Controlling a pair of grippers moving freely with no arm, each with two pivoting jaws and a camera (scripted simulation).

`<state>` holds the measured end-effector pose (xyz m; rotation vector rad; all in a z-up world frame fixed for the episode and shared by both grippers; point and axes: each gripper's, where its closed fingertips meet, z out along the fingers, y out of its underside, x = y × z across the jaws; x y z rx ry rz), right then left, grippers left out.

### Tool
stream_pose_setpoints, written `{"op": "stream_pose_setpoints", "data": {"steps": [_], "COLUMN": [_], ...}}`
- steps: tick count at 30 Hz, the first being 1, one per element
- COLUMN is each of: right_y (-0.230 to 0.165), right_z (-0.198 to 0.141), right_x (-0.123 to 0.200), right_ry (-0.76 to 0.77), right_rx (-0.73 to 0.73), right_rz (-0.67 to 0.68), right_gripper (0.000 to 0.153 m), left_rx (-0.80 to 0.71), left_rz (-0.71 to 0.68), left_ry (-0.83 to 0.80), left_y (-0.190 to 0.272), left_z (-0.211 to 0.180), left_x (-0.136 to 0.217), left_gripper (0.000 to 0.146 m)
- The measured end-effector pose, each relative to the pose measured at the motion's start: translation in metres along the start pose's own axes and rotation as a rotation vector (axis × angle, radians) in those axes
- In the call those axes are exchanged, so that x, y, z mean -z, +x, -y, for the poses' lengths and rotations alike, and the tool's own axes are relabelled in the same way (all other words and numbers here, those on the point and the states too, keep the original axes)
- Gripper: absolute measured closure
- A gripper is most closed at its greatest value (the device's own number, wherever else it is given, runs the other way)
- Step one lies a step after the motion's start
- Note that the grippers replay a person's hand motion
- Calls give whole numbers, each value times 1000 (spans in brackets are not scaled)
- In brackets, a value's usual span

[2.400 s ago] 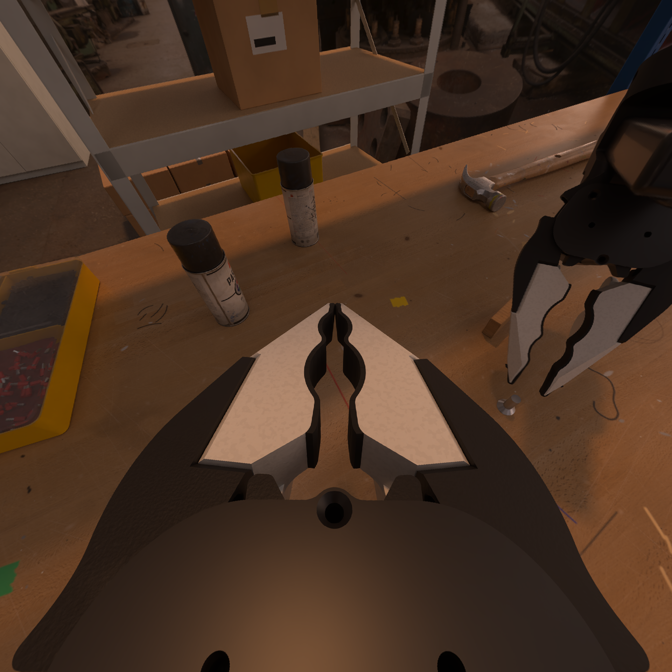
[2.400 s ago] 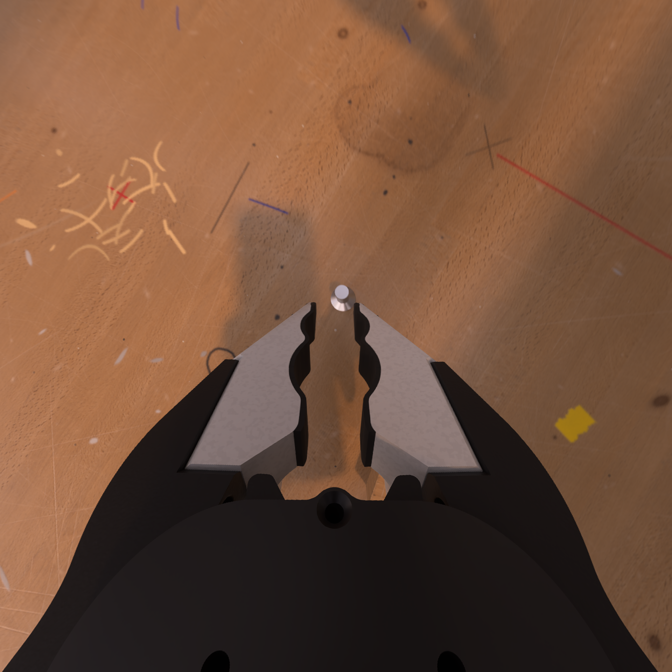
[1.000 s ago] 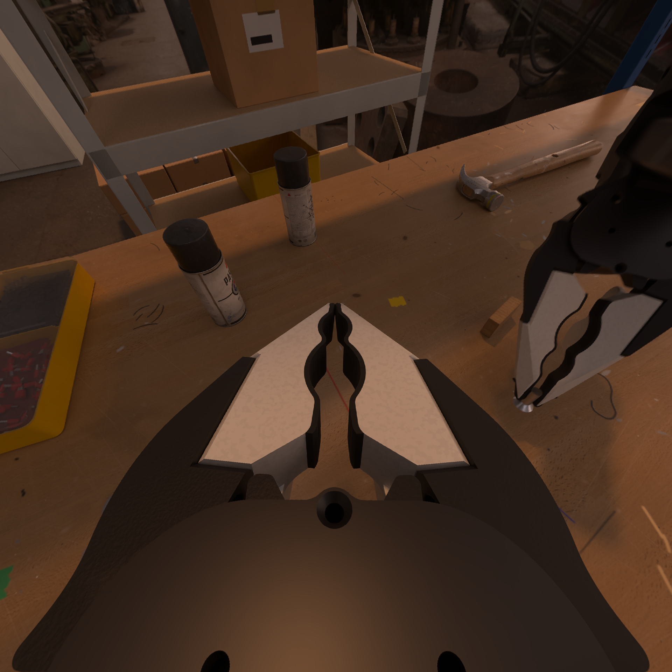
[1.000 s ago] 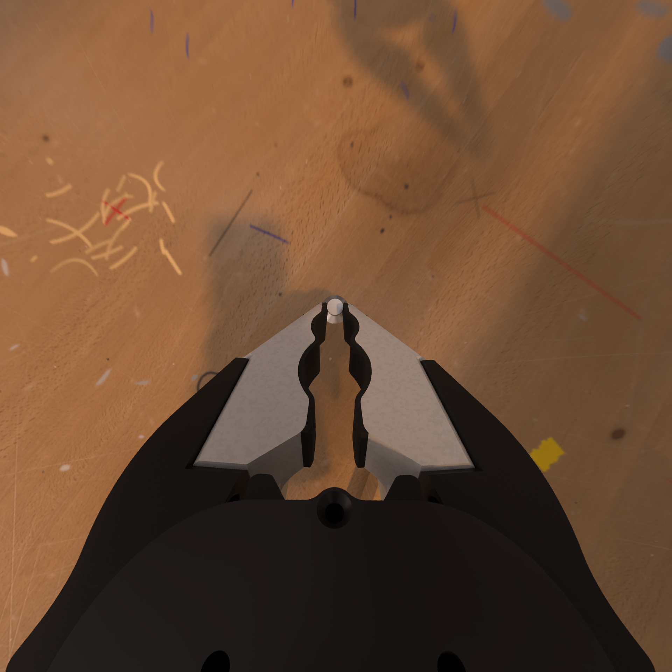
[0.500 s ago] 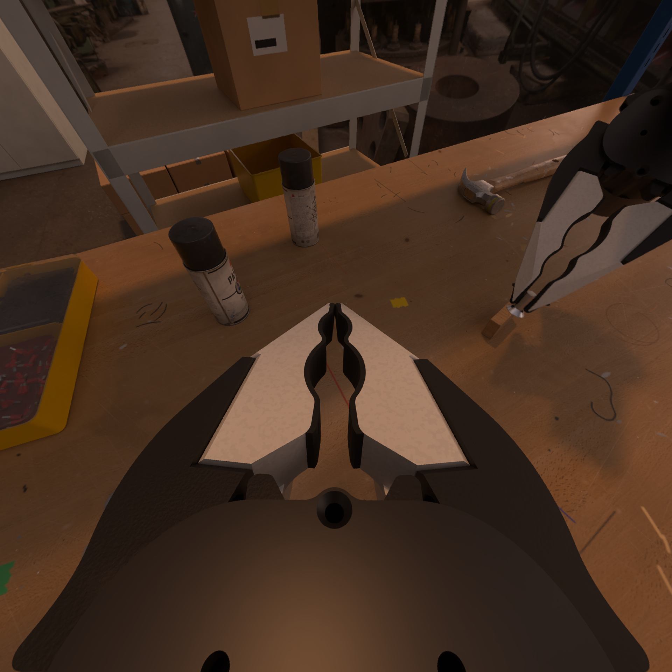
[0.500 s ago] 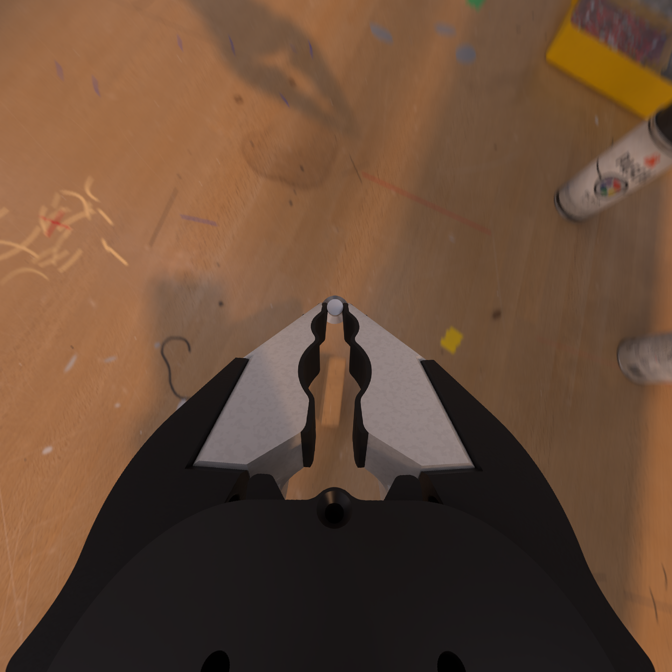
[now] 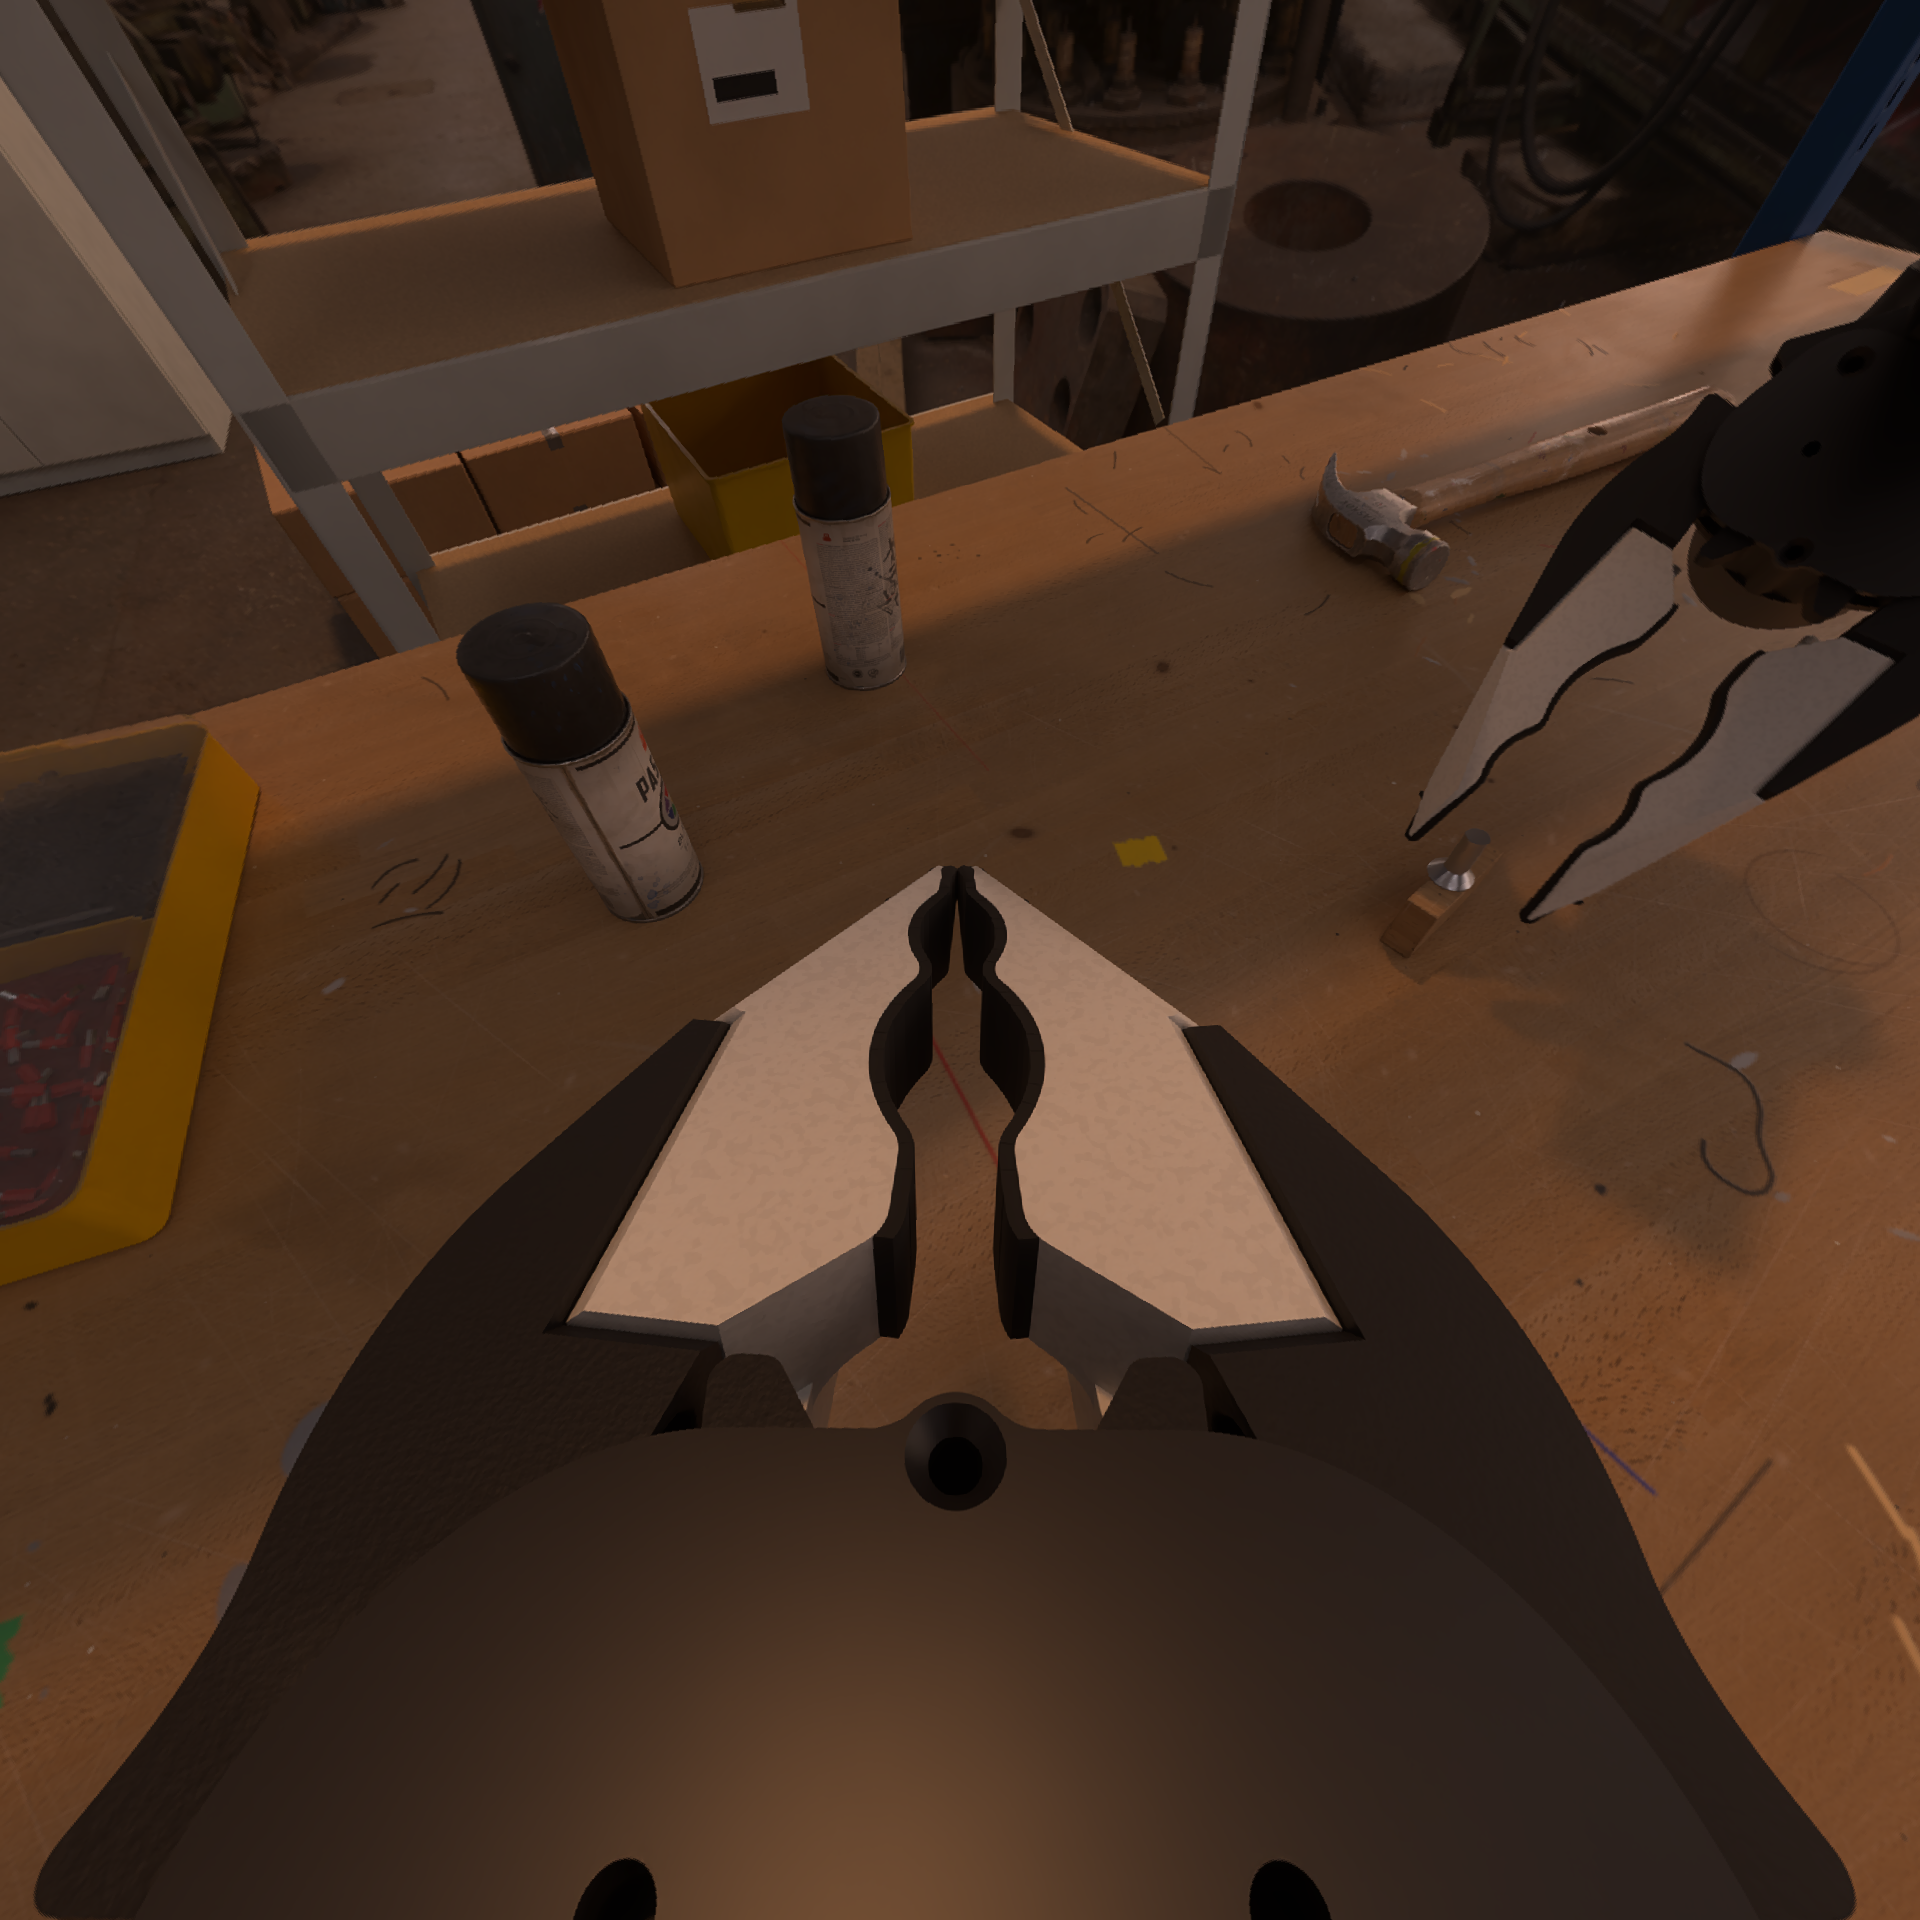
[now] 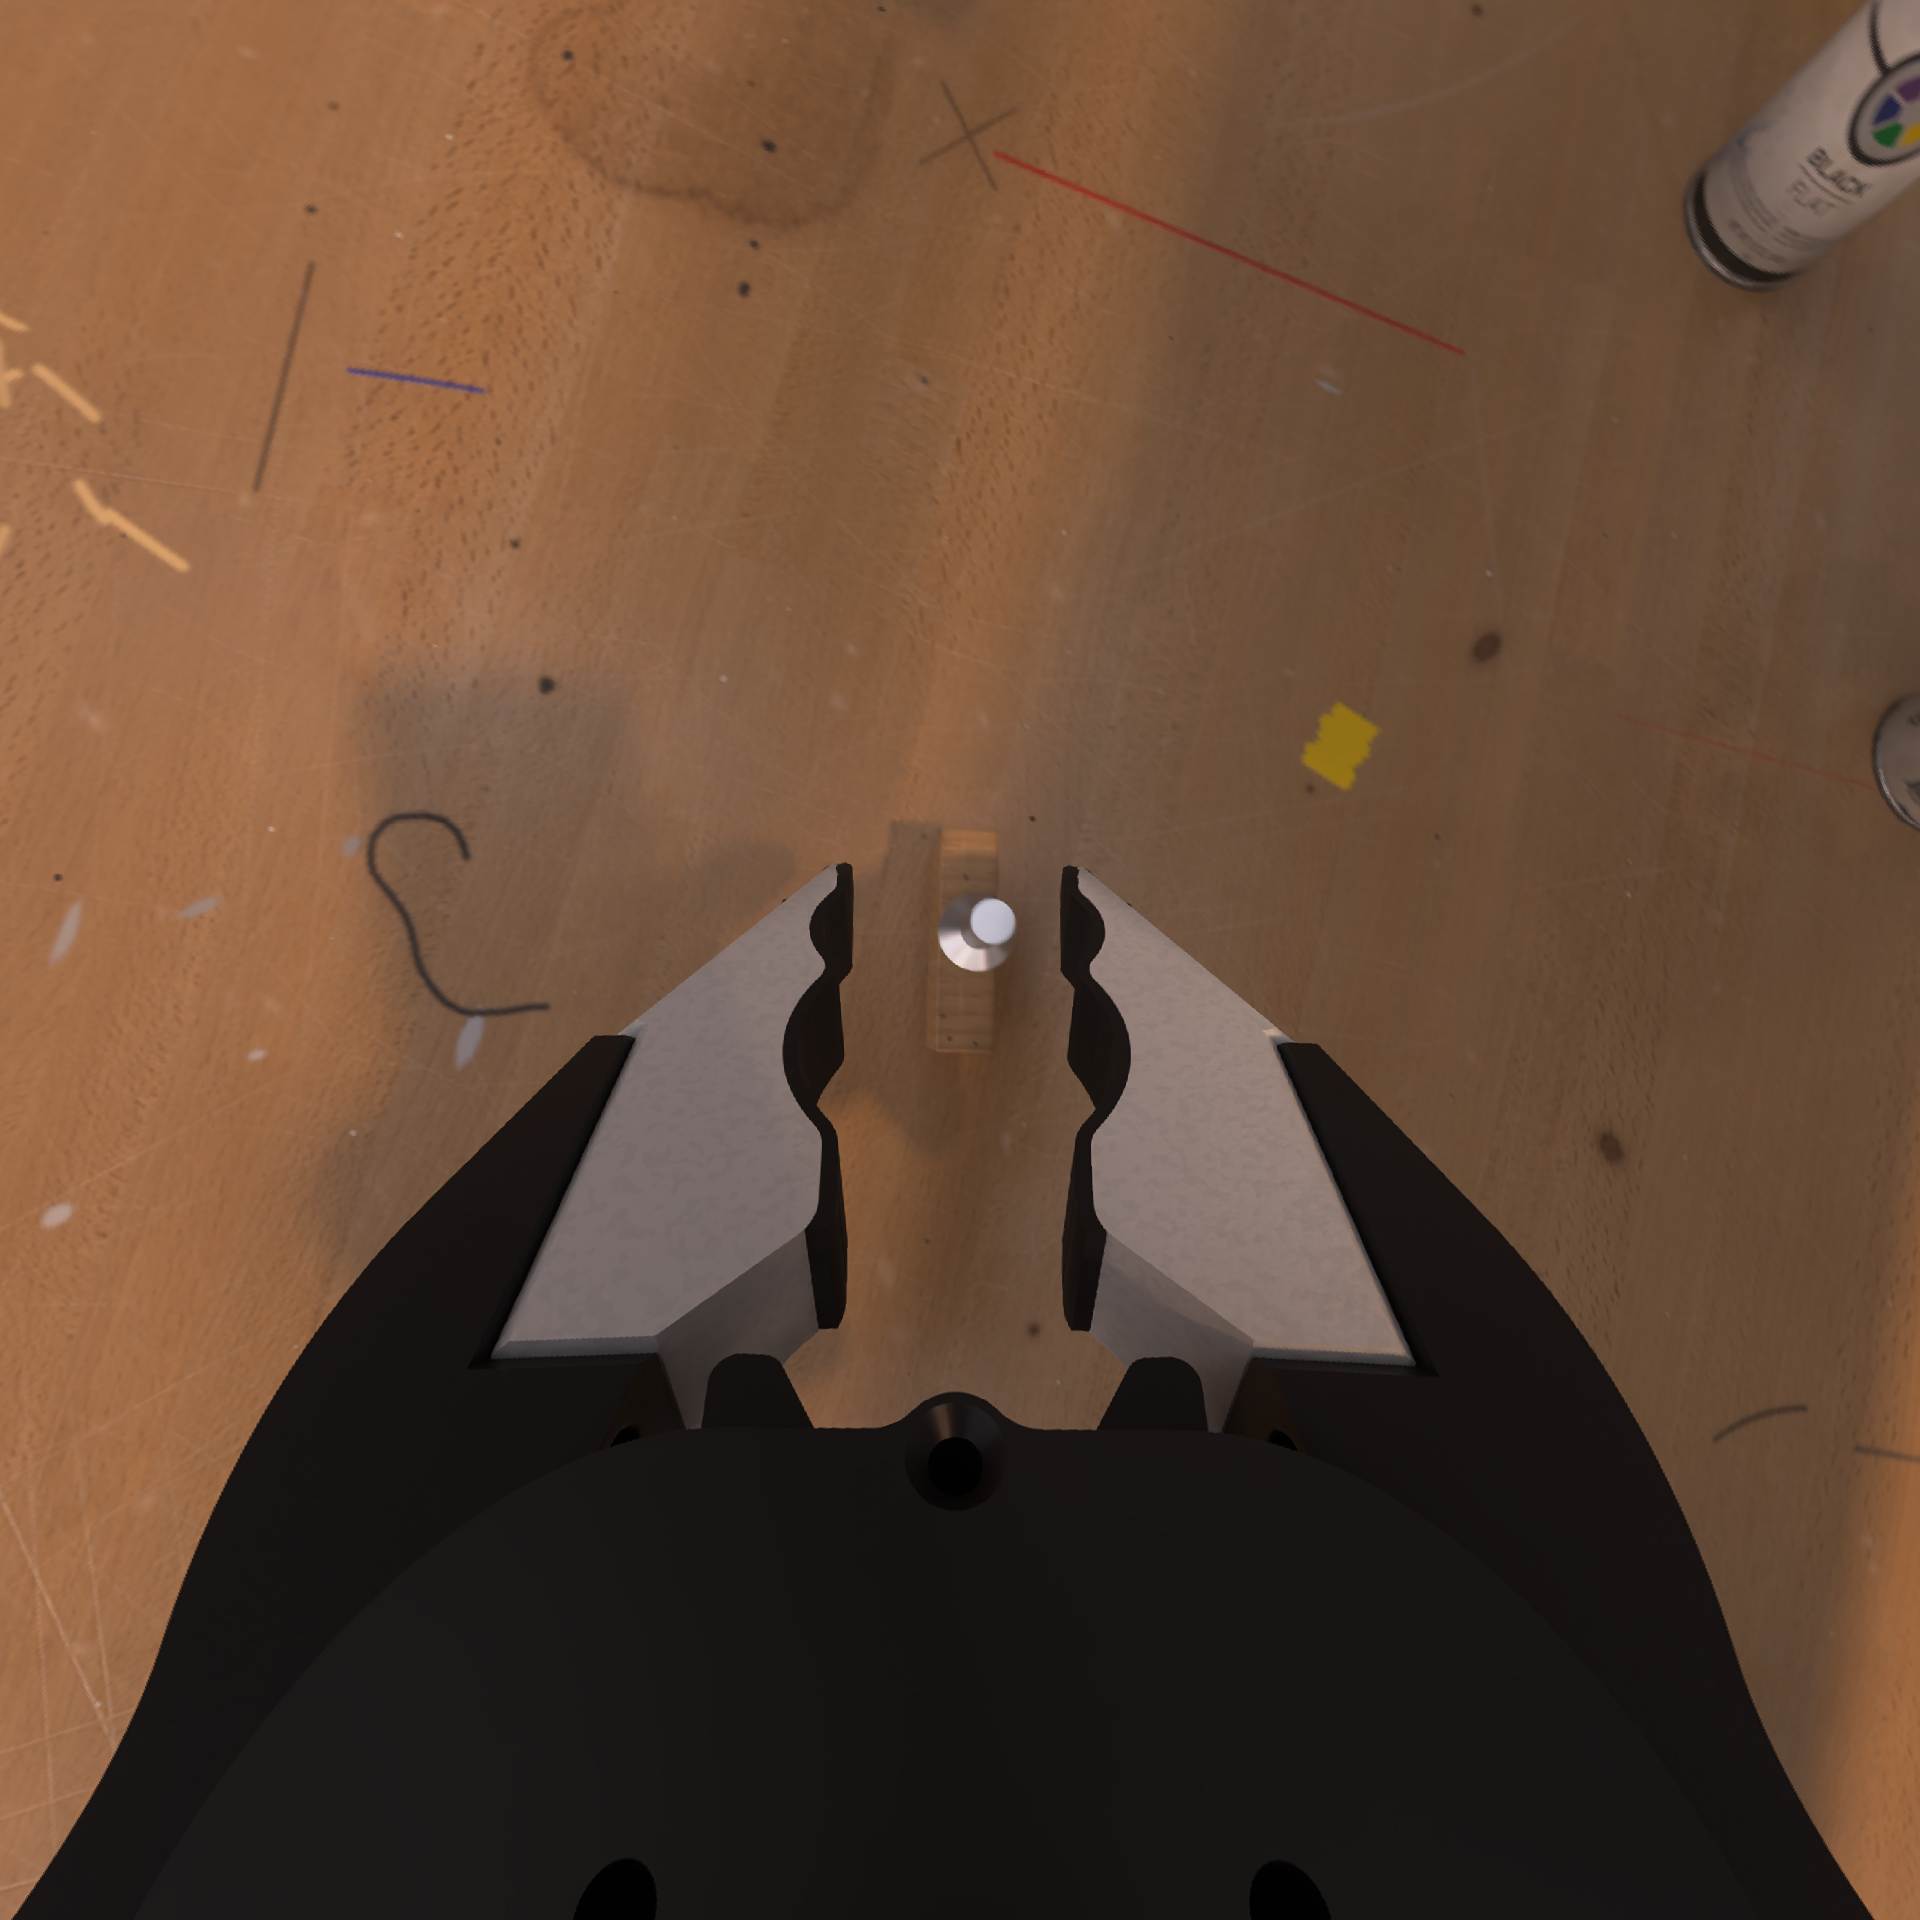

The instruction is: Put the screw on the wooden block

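Observation:
A small silver screw (image 8: pixel 978 932) stands head down, shank up, on a small wooden block (image 8: pixel 966 1013) on the workbench. It also shows in the left wrist view (image 7: pixel 1454 871), on the block (image 7: pixel 1425 914). My right gripper (image 8: pixel 956 883) is open and hovers just above, one finger on each side of the screw, not touching it. In the left wrist view the right gripper (image 7: pixel 1475 875) hangs over the block from the right. My left gripper (image 7: pixel 957 875) is shut and empty above the middle of the bench.
Two spray cans (image 7: pixel 582 769) (image 7: pixel 847 545) stand at the back left of the bench. A yellow bin (image 7: pixel 94 997) of small parts is at the far left. A hammer (image 7: pixel 1455 509) lies at the back right. A shelf with a cardboard box (image 7: pixel 727 125) stands behind.
My right gripper closed on the screw on the bench, lifted it, carried it over the wooden block, then opened. The screw now stands on the block. The left gripper has not moved.

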<state>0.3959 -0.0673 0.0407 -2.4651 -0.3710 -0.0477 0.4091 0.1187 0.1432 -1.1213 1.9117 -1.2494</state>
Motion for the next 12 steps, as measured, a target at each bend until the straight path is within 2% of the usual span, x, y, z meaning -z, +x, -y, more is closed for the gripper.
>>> {"op": "stream_pose_setpoints", "data": {"steps": [5,8,12], "right_y": [-4,-1,1], "right_z": [-1,-8,0], "right_x": [-13,-19,-12], "right_ry": [-71,-119,-96], "right_rx": [14,15,19], "right_rz": [11,-1,-31], "right_gripper": [111,121,119], "left_rx": [-2,0,0], "left_rz": [-2,0,3], "left_ry": [-5,-2,0], "left_y": [1,0,-1], "left_z": [-1,-1,0], "left_x": [-1,0,1], "left_gripper": [146,146,146]}}
